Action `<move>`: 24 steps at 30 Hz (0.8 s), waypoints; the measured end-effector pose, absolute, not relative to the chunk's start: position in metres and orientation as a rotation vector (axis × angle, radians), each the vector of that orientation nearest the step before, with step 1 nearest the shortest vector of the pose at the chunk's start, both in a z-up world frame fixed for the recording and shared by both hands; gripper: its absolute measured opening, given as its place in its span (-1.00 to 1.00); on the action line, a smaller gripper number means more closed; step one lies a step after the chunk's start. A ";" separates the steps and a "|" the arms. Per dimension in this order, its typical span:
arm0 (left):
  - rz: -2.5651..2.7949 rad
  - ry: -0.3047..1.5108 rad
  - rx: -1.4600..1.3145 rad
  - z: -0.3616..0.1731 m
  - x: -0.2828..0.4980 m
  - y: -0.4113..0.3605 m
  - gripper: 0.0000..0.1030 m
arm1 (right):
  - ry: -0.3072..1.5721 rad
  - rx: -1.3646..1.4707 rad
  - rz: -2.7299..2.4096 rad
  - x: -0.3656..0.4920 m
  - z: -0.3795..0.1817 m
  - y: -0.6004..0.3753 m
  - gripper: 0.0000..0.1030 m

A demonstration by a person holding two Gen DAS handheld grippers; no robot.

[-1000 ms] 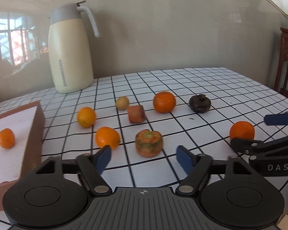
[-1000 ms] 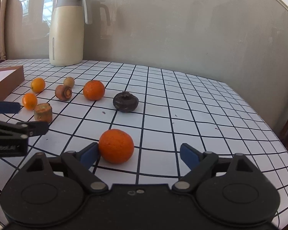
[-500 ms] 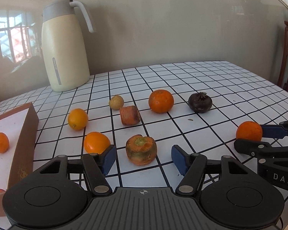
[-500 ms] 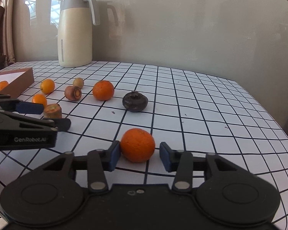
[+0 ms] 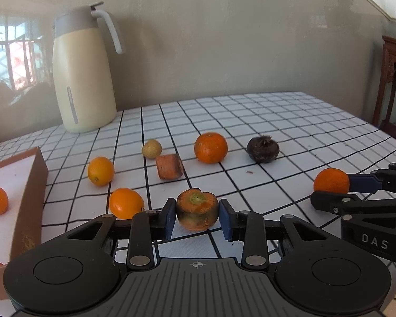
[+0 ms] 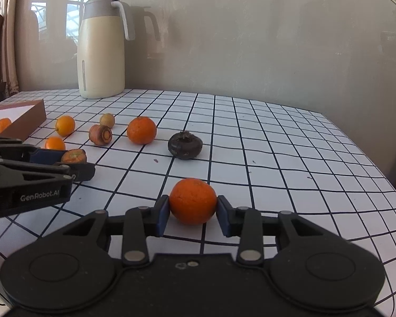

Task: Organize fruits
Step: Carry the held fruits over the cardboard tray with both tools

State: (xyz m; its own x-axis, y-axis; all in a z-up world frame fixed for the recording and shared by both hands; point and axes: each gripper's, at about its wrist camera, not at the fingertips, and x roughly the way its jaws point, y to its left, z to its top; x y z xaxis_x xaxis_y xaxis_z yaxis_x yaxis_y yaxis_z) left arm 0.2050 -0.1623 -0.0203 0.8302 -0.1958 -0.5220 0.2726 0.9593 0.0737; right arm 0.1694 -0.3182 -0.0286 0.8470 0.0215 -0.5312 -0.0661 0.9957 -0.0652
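On the checked table [image 5: 290, 121] lie 2 carrot stumps, 2 mandarins, 2 kumquats, 1 pale small fruit and 1 dark round fruit [image 5: 262, 149]; 1 more orange fruit sits in the box [image 5: 31, 185]. The left gripper [image 5: 197, 215] is clenched on the near carrot stump [image 5: 197, 212], which is orange with a green centre and dark skin. The right gripper [image 6: 192, 212] grasps a dimpled mandarin [image 6: 193, 200] on the table.

Plain grey-beige wall [image 6: 277, 39], daylit window [image 6: 52, 5] with curtain [image 6: 5, 39] far left (reflections on wall), dark carved wooden side table [image 5: 394, 79] right, grid-patterned bench [image 6: 290, 145]

table [image 5: 290, 121]: grid cloth | jug [image 5: 83, 79] | box [image 5: 26, 198] | loose fruits [image 5: 210, 148]
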 end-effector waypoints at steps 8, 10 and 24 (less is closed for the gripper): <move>-0.253 0.487 0.140 0.001 0.178 -0.144 -0.32 | 0.524 -0.073 0.054 0.158 -0.012 -0.315 -0.43; -0.245 0.475 0.144 0.007 0.171 -0.138 -0.32 | 0.510 -0.070 0.062 0.154 -0.006 -0.310 -0.43; -0.157 0.402 0.166 0.035 0.128 -0.081 -0.32 | 0.426 -0.101 0.149 0.134 0.030 -0.263 -0.43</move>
State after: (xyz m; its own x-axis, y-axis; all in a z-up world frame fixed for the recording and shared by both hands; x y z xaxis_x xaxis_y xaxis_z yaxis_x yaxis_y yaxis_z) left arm 0.1283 -0.0808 0.0351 0.9084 -0.1189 -0.4008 0.1844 0.9744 0.1288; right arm 0.1343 -0.2633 0.0300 0.9000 0.1230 -0.4181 -0.1652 0.9840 -0.0662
